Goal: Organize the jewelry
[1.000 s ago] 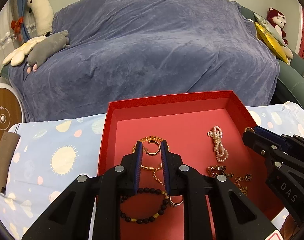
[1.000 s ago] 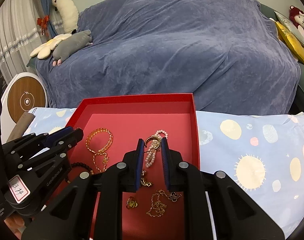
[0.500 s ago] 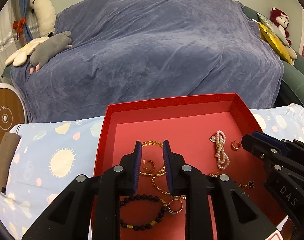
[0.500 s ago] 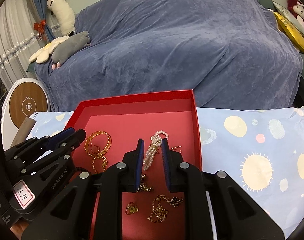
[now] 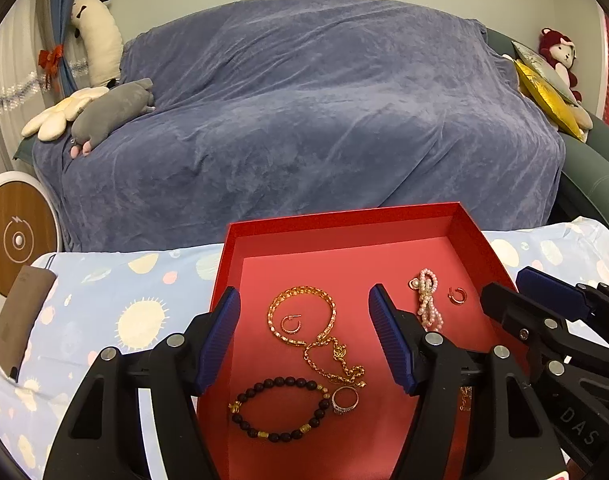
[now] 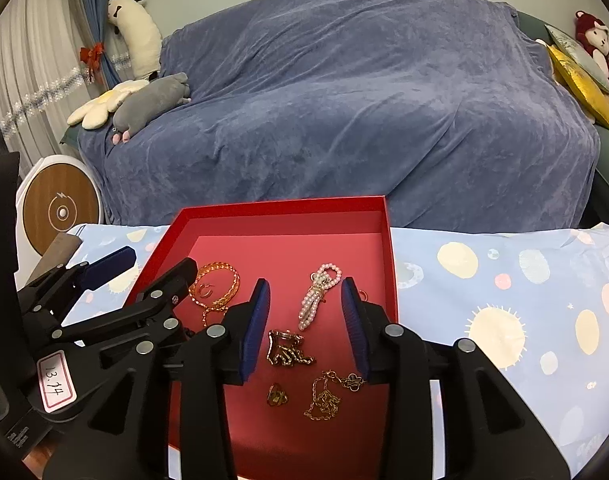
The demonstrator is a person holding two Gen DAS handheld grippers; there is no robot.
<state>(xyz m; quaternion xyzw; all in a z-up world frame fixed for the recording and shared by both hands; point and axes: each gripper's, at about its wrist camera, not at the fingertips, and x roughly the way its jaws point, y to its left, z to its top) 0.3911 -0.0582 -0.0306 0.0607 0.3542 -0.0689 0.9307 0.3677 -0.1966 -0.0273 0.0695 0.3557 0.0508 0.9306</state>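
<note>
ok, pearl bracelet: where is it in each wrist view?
Left wrist: pearl bracelet lies right of centre in the red tray, beside a small hoop earring.
Right wrist: it lies centre frame, between the open fingers.
Shared landmark: the tray's far wall.

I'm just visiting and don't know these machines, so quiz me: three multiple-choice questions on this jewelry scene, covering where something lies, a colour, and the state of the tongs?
1. The small hoop earring beside the left tongs lies
A. inside the loop of the gold bracelet
B. on the cloth
C. on the sofa

2. The tray is
A. blue
B. red
C. white

3. Both tongs, left and right tongs, are
A. shut on a ring
B. shut on nothing
C. open, holding nothing

Answers: 1 A, the bracelet rings it; 2 B, its walls and floor are red; 3 C, a wide gap shows between each pair of blue pads.
</note>
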